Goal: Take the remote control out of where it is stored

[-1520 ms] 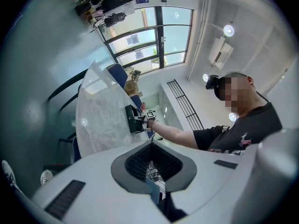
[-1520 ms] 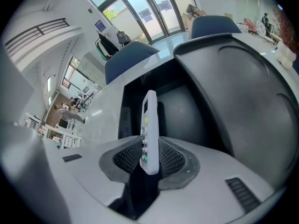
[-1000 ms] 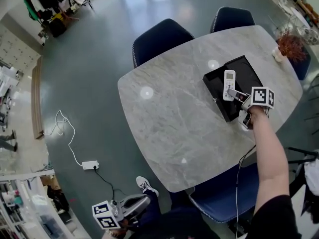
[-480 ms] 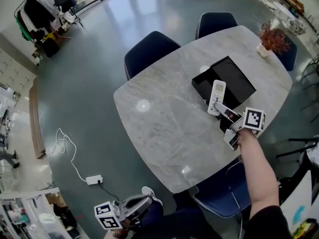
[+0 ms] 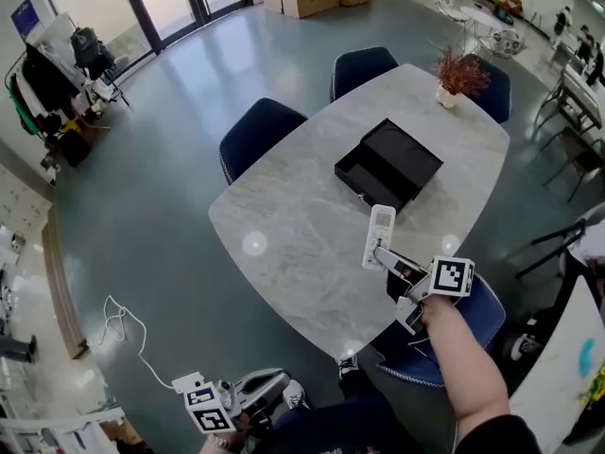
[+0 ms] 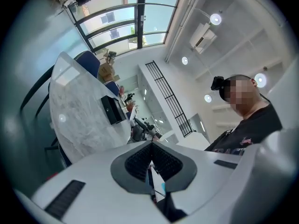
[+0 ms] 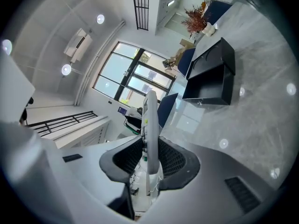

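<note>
My right gripper [image 5: 389, 259] is shut on a white remote control [image 5: 378, 235] and holds it in the air over the near edge of the grey marble table [image 5: 302, 225]. The remote [image 7: 151, 125] stands edge-on between the ribbed pads in the right gripper view. The black storage box [image 5: 388, 164] lies open toward the far side of the table, well clear of the remote; it also shows as the box [image 7: 212, 73] in the right gripper view. My left gripper [image 5: 274, 384] hangs low beside me, off the table, its jaws [image 6: 150, 160] pressed together with nothing between them.
A small pot of reddish dried plants [image 5: 458, 74] stands at the table's far end. Dark blue chairs [image 5: 257, 130] ring the table, one [image 5: 444, 339] right under my right arm. A power strip cable [image 5: 123, 334] trails on the floor at left.
My right gripper has pulled the remote out of the black box and carried it back toward me, to the table's near edge. The head view has swung upward. The left gripper stays low.
</note>
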Action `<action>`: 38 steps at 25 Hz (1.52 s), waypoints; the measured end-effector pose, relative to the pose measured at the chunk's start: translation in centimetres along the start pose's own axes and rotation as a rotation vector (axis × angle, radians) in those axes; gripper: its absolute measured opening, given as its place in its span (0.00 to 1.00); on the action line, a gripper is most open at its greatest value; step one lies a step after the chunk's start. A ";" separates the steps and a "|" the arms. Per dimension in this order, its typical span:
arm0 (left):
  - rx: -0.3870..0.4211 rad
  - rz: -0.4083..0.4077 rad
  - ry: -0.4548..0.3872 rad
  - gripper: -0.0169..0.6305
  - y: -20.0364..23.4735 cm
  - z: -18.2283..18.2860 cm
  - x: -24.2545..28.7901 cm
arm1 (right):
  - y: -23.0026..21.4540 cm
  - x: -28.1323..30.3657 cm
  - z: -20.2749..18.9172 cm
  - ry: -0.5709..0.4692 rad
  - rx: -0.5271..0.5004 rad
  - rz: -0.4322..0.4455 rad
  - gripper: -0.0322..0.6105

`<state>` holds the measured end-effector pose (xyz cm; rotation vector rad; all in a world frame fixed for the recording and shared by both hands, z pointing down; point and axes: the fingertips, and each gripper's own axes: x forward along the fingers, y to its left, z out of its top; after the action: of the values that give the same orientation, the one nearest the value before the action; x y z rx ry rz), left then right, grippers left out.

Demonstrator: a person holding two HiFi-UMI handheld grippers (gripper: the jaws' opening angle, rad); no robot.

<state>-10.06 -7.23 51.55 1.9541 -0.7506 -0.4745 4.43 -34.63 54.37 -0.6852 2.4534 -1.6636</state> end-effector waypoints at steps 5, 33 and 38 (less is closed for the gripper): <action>0.026 -0.047 0.033 0.04 -1.9 -0.6 -2.8 | 3.8 -3.5 -6.8 -0.021 0.034 -0.010 0.23; 0.062 -0.264 0.269 0.04 -7.9 -9.0 -11.9 | 16.5 -14.9 -35.7 -0.156 0.057 -0.028 0.22; 0.070 -0.286 0.268 0.04 -9.0 -9.3 -11.6 | 17.6 -15.7 -37.2 -0.154 0.059 0.000 0.22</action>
<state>-10.22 9.75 48.19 2.1482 -0.3229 -0.3484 0.95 9.20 50.69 -0.7748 2.2893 -1.6112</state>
